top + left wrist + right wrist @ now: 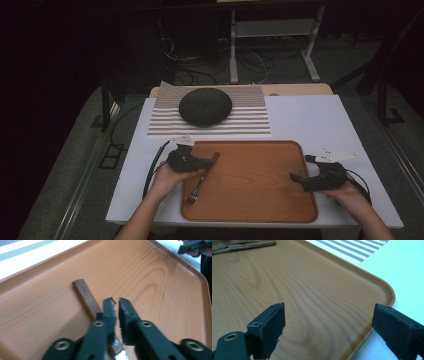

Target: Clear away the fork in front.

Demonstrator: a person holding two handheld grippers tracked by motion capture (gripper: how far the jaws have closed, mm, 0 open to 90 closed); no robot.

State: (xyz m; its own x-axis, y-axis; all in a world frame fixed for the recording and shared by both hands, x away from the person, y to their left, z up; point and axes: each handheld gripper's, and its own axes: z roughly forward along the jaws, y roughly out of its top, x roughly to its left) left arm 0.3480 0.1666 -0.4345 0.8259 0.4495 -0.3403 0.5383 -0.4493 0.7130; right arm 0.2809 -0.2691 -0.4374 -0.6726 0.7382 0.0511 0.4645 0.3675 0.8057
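Note:
A fork point(200, 182) with a brown wooden handle lies at the left of an orange wooden tray point(250, 185), tines toward me. My left gripper point(206, 163) sits over its middle. In the left gripper view its jaws point(117, 302) stand almost together, a thin slit between them; the fork's handle point(86, 296) runs under the left jaw and the metal neck shows between them lower down, so it looks shut on the fork. My right gripper point(301, 168) is at the tray's right edge, wide open point(328, 308) over bare tray point(312, 290), holding nothing.
A dark round domed object point(205, 106) rests on a striped mat point(250, 117) behind the tray. A white board point(310, 120) covers the tabletop. A metal table frame point(272, 30) and cables stand on the dark floor beyond.

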